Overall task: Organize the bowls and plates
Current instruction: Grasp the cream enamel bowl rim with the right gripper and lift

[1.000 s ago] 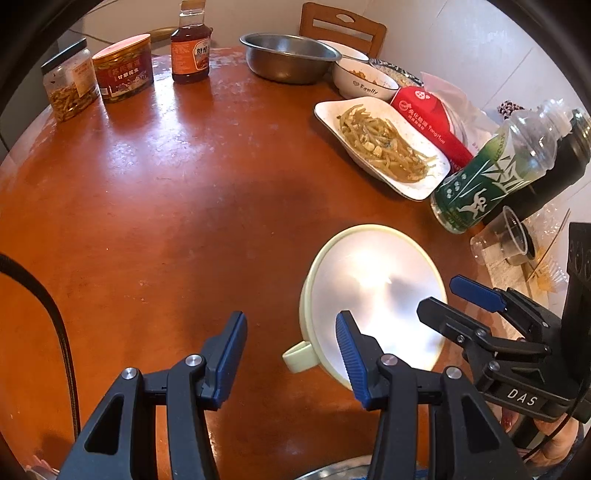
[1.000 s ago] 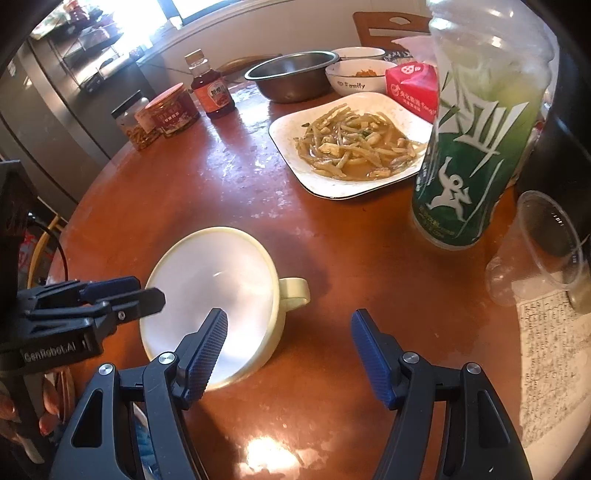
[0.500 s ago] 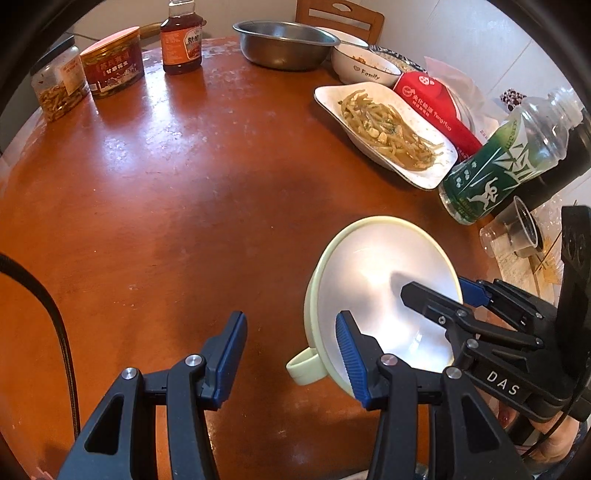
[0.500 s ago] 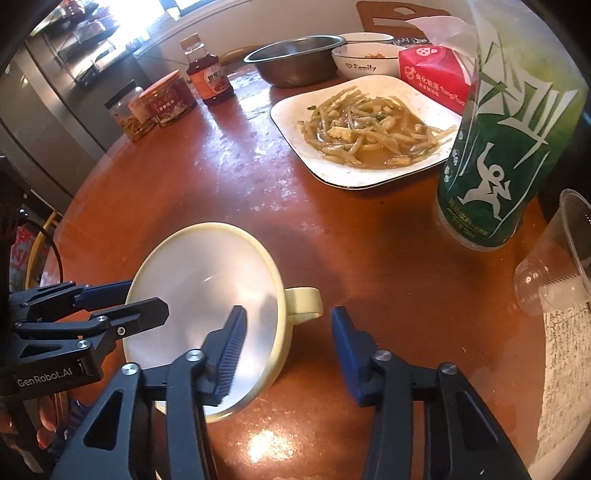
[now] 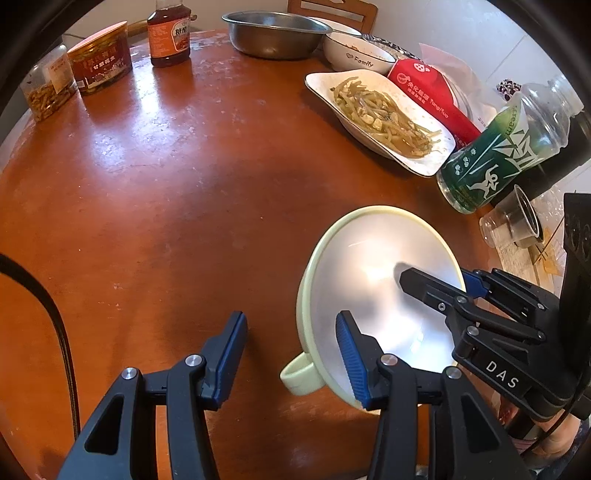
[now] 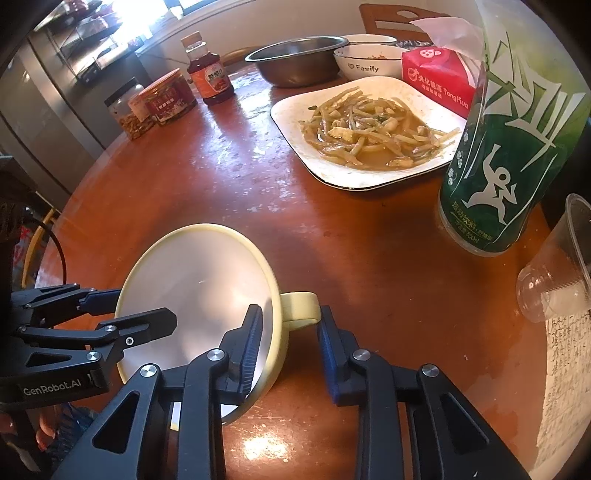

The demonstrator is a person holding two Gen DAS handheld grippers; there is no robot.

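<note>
One pale yellow bowl [image 6: 199,295] with a single loop handle [image 6: 301,304], empty, is found at the near edge of the round brown desk [image 5: 155,192], tilted on its side.

Two hand-held grippers are counted. The right hand-held gripper [image 6: 286,339] is set astride the bowl's rim beside the handle, one finger inside and one outside; its jaws are closing, and contact of the pads [image 6: 251,343] with the rim cannot be confirmed. The left hand-held gripper [image 5: 290,354] is held at a middling width, one finger over the bowl's near rim and the other over bare desk; nothing is gripped by it.

Farther out are listed:
- one square white plate [image 6: 365,125] of stir-fried strips
- one steel basin [image 6: 299,62]
- two white bowls, one marked "Family" [image 6: 365,64] and one [image 6: 369,38] behind it
- one green drink bottle [image 6: 513,144]
- one clear plastic cup [image 6: 557,269], lying on its side
- one red tissue pack [image 6: 436,77]
- one sauce bottle [image 6: 208,79]
- one red-labelled tin [image 6: 168,98]
- one glass jar [image 6: 127,110]
- one wooden chair back [image 6: 399,20] behind the desk
</note>
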